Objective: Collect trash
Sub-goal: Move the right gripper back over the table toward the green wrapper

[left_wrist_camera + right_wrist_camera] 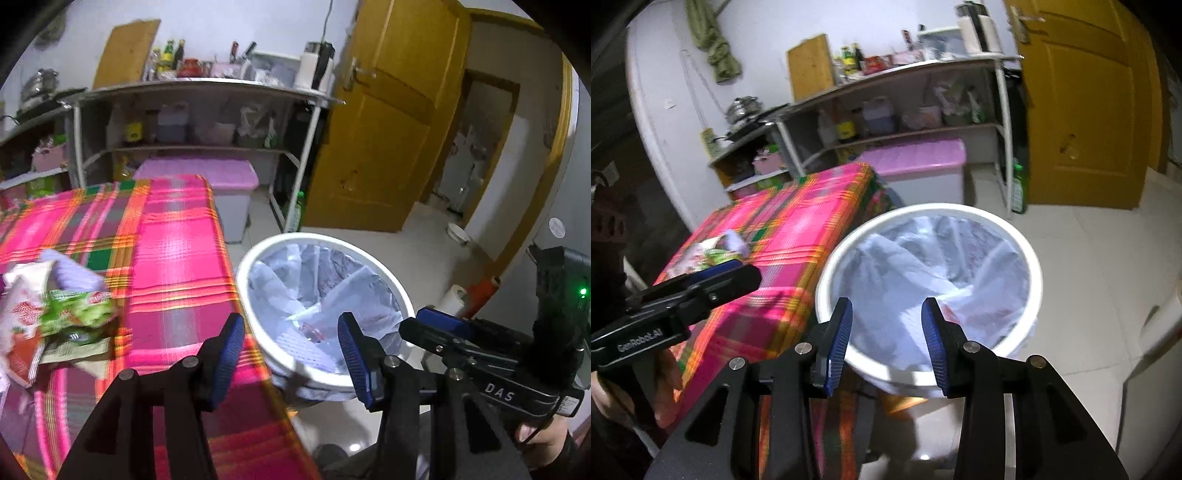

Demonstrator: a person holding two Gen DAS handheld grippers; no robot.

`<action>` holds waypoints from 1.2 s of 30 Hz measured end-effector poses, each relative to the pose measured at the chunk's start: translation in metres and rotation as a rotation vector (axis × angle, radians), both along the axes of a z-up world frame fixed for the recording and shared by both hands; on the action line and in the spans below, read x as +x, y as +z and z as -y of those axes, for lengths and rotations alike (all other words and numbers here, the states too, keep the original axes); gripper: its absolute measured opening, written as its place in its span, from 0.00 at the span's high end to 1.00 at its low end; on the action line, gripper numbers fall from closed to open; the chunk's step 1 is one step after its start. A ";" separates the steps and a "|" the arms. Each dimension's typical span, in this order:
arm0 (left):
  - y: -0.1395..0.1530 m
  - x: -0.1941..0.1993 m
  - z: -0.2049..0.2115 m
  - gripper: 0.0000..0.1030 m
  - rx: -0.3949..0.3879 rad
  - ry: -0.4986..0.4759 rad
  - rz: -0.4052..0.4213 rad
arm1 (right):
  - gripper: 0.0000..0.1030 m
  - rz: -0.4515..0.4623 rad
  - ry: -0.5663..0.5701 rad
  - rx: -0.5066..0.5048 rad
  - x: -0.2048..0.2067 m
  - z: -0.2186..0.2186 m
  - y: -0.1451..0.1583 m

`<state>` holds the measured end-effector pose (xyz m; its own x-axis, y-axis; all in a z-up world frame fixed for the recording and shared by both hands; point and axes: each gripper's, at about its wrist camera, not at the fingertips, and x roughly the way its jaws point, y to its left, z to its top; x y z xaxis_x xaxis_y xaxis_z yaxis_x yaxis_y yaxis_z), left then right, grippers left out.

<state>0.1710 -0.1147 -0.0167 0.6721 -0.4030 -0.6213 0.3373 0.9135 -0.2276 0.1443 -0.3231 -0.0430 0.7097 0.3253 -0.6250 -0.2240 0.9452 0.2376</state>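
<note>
A white trash bin (pixel 255 254) with a clear plastic liner stands on the floor beside the table; it also shows in the right wrist view (pixel 1030 258). A pile of snack wrappers (pixel 55 317), green, red and white, lies on the pink plaid tablecloth (pixel 173 240) at the left; the pile also shows in the right wrist view (pixel 716 251). My left gripper (pixel 291 332) is open and empty at the table edge, next to the bin. My right gripper (pixel 886 314) is open and empty above the bin's near rim. A little trash lies in the bin's bottom.
A metal shelf rack (pixel 207 92) with bottles and containers stands behind the table. A pink-lidded storage box (pixel 221 177) sits on the floor under it. A yellow wooden door (pixel 391 122) stands open at the right. The floor is pale tile (pixel 1089 280).
</note>
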 end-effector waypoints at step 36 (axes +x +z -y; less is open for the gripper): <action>0.006 -0.080 -0.177 0.49 0.087 0.365 0.061 | 0.57 0.005 0.323 -0.081 -0.014 -0.147 0.019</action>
